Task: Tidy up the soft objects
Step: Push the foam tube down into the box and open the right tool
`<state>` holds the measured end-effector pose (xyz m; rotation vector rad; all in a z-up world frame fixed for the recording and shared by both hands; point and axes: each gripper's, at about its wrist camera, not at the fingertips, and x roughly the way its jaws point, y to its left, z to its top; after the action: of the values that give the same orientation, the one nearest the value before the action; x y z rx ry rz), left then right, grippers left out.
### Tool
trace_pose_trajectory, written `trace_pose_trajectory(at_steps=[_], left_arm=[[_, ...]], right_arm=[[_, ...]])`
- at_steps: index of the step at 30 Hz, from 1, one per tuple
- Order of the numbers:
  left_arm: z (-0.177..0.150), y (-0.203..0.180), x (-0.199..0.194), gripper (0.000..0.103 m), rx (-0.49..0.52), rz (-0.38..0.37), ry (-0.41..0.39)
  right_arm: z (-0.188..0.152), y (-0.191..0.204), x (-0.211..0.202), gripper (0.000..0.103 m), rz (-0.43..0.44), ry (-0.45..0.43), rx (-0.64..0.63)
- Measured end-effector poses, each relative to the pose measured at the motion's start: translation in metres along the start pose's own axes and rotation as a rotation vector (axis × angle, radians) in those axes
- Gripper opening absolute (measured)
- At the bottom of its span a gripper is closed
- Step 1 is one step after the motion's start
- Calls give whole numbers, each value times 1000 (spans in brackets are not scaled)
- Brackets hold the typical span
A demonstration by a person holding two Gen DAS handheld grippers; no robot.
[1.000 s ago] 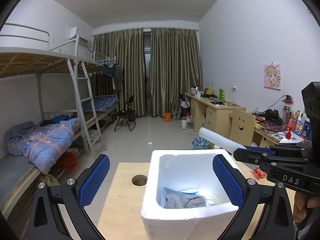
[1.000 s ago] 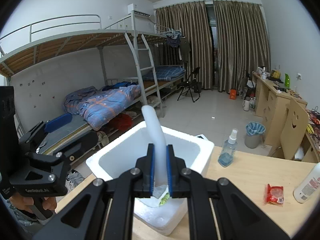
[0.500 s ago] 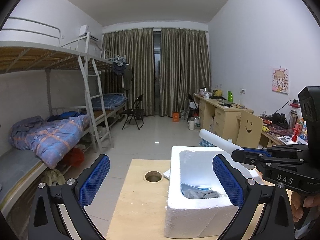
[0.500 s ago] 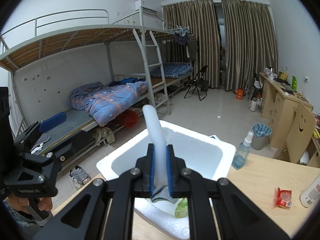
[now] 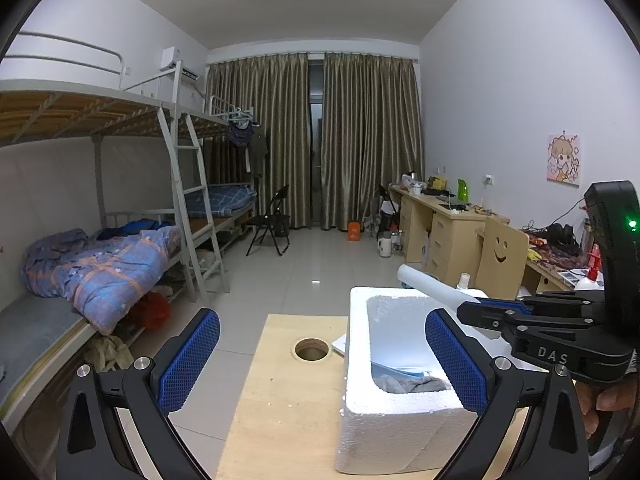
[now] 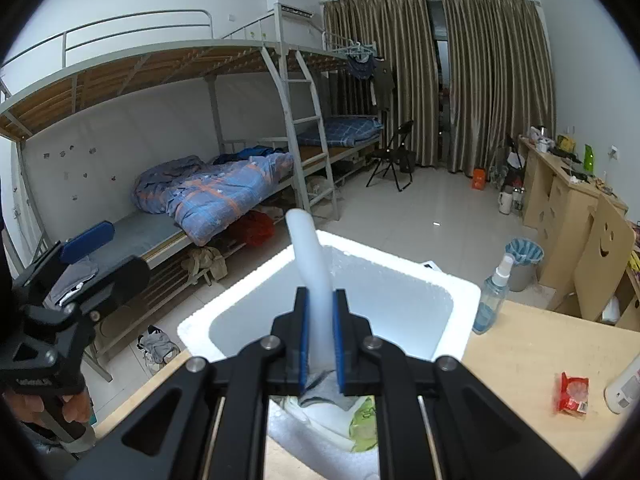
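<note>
Broadly, the scene is a dormitory room; a wooden table [image 5: 288, 396] fills the foreground, its left and far edges open onto bare tile floor, with a bunk bed [image 6: 208, 184] well apart to the left.

A white foam box [image 5: 400, 420] stands on the table, mouth upward, its near wall just beside the left gripper's right finger. A round hole [image 5: 313, 349] in the tabletop lies just left of the box. A flat white sheet pokes out by the box's far left corner.

Left gripper [image 5: 322, 360]: jaws spread wide, nothing between them, hovering over the table left of the box's centre; most of the table surface under it is bare.

Right gripper [image 6: 320, 336]: pads pressed onto a white foam tube [image 6: 310, 264], pinching it near its lower end. The tube's long axis runs forward along the fingers and upward, curving slightly; in the left wrist view it slants up and to the left over the box's far right rim [image 5: 428, 280]. Its free end stands clear above the box mouth.

Inside the box: grey cloth [image 5: 408, 384], a blue-edged item behind it, and a green packet [image 6: 364, 420].

On the table right of the box: a spray bottle [image 6: 494, 296] just beside the box corner, a white bottle [image 6: 624, 386] at the frame edge, and a small red packet [image 6: 573, 393] near it.
</note>
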<state>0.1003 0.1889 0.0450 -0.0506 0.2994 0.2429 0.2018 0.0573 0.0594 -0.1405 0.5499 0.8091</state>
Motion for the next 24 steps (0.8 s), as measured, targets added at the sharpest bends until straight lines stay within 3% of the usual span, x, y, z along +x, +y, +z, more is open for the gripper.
trace_pose_trajectory(at_steps=[20,24], left_arm=[[-3,-1,7,103,-32,0,13],[-3,-1,7,103,-35,-1,11]], right_arm=[[1,2,17,13,-28,44,-1],[3,3,18,26,-32,45,1]])
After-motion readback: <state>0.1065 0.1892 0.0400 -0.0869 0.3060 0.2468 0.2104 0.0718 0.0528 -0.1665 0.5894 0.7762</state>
